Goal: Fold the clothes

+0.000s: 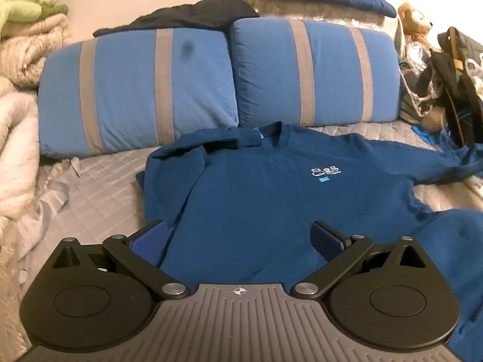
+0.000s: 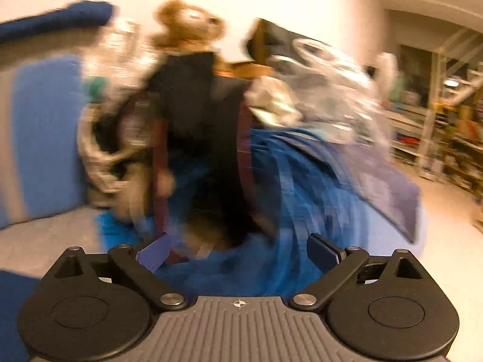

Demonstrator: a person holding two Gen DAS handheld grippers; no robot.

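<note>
Blue sweatshirt lying on the bed, both tongs standing wide

The left gripper [image 1: 240,235] is hovering wide over the sweatshirt [image 1: 256,193], gripping nothing; the right gripper [image 2: 238,252], blurred, is gaping empty. Two striped pillows [image 1: 211,78] are leaning beyond, toward the bed's [image 1: 99,187] far edge.

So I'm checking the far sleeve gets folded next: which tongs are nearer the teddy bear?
Right. The right tongs, open, sit close below the teddy bear, over blue fabric. The left tongs, open over the sweatshirt body, see it far off at the corner.

Right gripper [image 2: 238,252] jaws spread wide over blurred blue sweatshirt [image 2: 271,199], teddy bear [image 2: 188,22] behind
</note>
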